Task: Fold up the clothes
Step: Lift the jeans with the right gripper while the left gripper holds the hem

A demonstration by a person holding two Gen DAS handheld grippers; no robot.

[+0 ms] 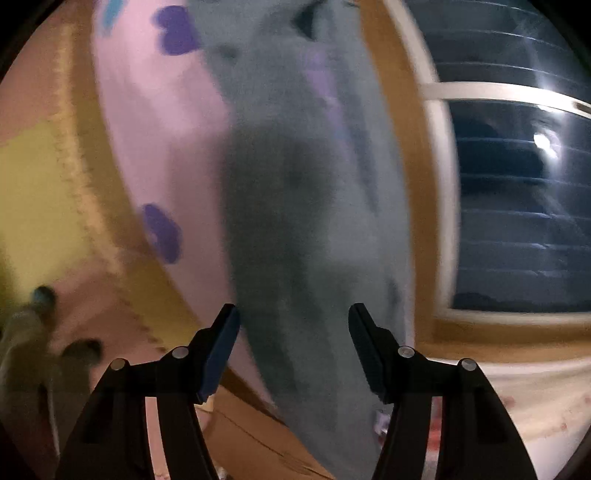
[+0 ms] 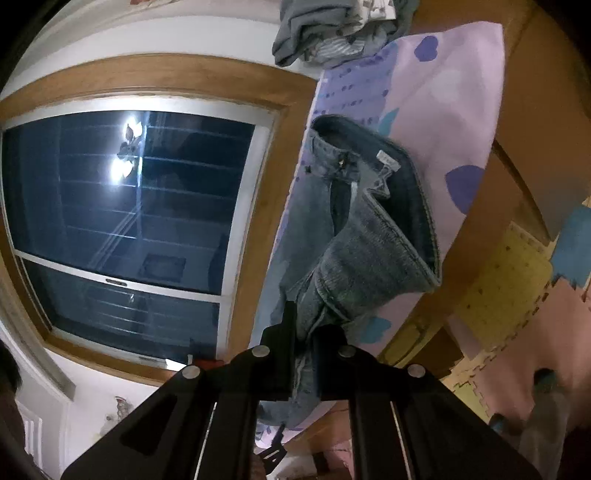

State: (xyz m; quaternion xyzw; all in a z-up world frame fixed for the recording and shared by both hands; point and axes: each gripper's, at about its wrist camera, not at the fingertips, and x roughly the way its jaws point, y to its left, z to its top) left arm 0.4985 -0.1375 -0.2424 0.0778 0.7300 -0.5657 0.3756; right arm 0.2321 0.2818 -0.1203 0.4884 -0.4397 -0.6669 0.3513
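A pair of blue jeans (image 2: 354, 236) lies on a bed with a pink sheet (image 2: 454, 110) printed with purple hearts. The waistband is at the far end, the legs run toward me. My right gripper (image 2: 306, 332) is shut on the denim near the leg end, the cloth bunched between its fingers. In the left wrist view the jeans (image 1: 306, 221) are a blurred grey-blue mass right ahead. My left gripper (image 1: 293, 314) is open, its fingers apart over the denim, holding nothing.
A pile of other clothes (image 2: 332, 29) sits at the far end of the bed. A dark window (image 2: 129, 221) with a wooden frame is beside the bed. Coloured foam floor mats (image 2: 517, 295) lie beyond the bed's wooden edge (image 2: 498, 221).
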